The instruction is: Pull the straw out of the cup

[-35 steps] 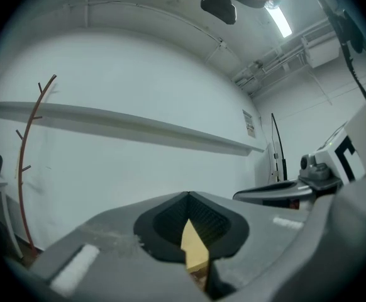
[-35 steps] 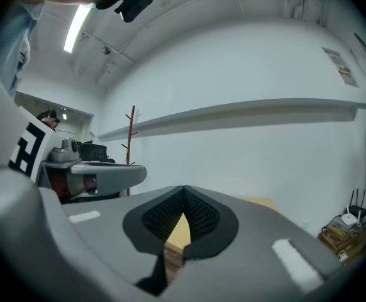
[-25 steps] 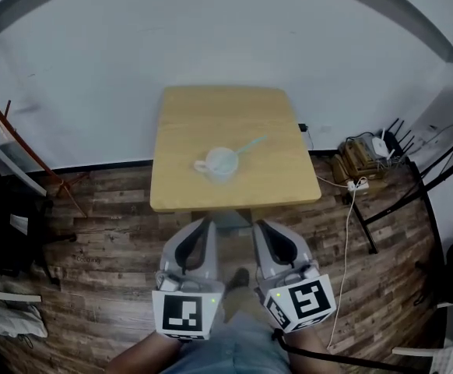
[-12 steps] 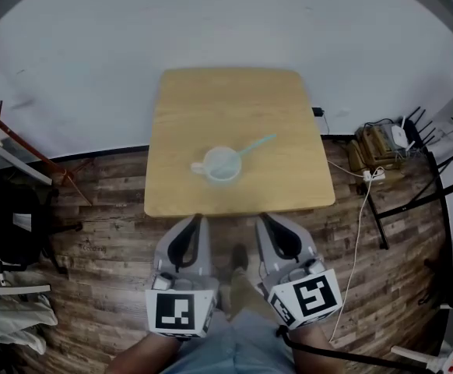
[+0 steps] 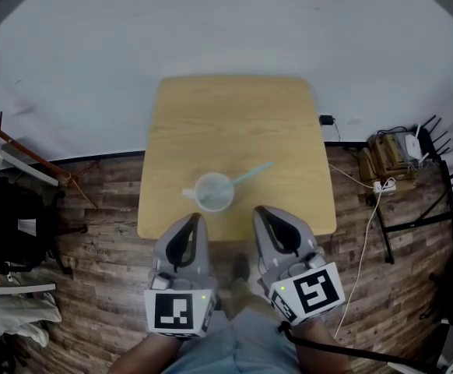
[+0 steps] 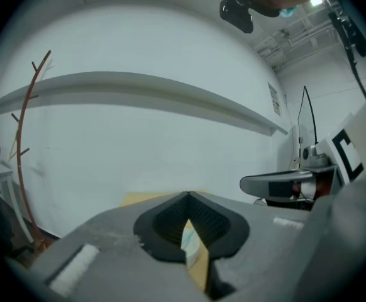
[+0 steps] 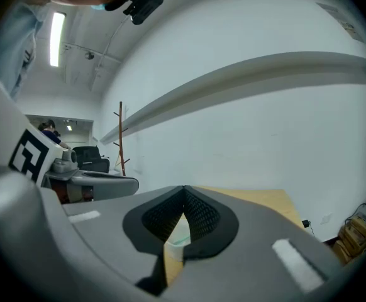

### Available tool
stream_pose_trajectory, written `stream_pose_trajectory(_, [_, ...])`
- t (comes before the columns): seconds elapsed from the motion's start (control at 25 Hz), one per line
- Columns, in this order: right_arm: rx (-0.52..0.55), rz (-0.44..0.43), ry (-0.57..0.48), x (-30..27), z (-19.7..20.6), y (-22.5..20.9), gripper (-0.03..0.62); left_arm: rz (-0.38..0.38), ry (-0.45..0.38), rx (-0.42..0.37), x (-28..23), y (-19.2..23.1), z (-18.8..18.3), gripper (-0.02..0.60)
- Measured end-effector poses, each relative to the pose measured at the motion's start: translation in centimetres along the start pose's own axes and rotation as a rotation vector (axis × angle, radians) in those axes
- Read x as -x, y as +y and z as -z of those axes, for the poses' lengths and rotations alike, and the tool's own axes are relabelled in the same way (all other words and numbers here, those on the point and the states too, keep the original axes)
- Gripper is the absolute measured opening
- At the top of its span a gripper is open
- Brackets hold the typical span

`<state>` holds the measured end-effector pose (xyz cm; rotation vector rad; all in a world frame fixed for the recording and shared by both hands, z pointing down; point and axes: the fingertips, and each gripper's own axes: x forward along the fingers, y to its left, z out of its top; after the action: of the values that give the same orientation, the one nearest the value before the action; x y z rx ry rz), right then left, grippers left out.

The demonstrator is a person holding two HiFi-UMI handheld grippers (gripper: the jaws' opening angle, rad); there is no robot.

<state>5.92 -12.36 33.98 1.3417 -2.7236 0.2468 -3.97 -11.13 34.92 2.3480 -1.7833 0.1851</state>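
Both grippers have travelled forward since a second ago. The table's near edge, which then lay well ahead of the jaw tips, now sits right under them, and the cup has come from far ahead to just beyond them.

The left gripper (image 5: 196, 220) is closed, its jaws meeting at the tip with nothing pinched. All I see through the slot behind the tips is the cup (image 6: 188, 243) further on. The right gripper (image 5: 261, 212) is closed too and also empty, with the same cup (image 7: 178, 239) showing through its slot.

What matters for the next move is where the straw (image 5: 250, 174) lies. It stands in the cup (image 5: 213, 191), which sits on the table (image 5: 234, 115) just ahead of the gap between my two grippers, a little nearer the left tip. From the cup's mouth the straw leans away from me and to the right. Its long axis therefore runs on a diagonal, and its free end hangs ahead of the right gripper's tip.

The right gripper is the nearer one to that free end. The left is nearer the cup body and its small handle, which sticks out to the left. My judgement is that the right should open and take the straw along that slant while the left steadies the cup.

The straw is thin, straight and pale blue-green. The cup is pale and translucent, upright, with its round mouth open.
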Motion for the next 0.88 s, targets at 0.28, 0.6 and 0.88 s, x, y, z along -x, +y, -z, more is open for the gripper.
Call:
stream_pose_trajectory(0.28, [0.046,-0.087,-0.037,-2.3,-2.6,-2.5,0.006,-0.045,-0.055,-0.034,-3.1,-0.2,-2.7,0.020])
stream_pose_trajectory(0.6, [0.100,-0.194,-0.058,-5.0,-4.7,-3.4,0.006,-0.127,-0.075,-0.005,-4.3,1.2,-3.6,0.020])
stream_pose_trajectory(0.88, [0.166,-0.277,0.023,-8.1,-3.5,-3.8,0.007,-0.164,-0.026,0.075,-5.8,4.0,-1.9,0.020])
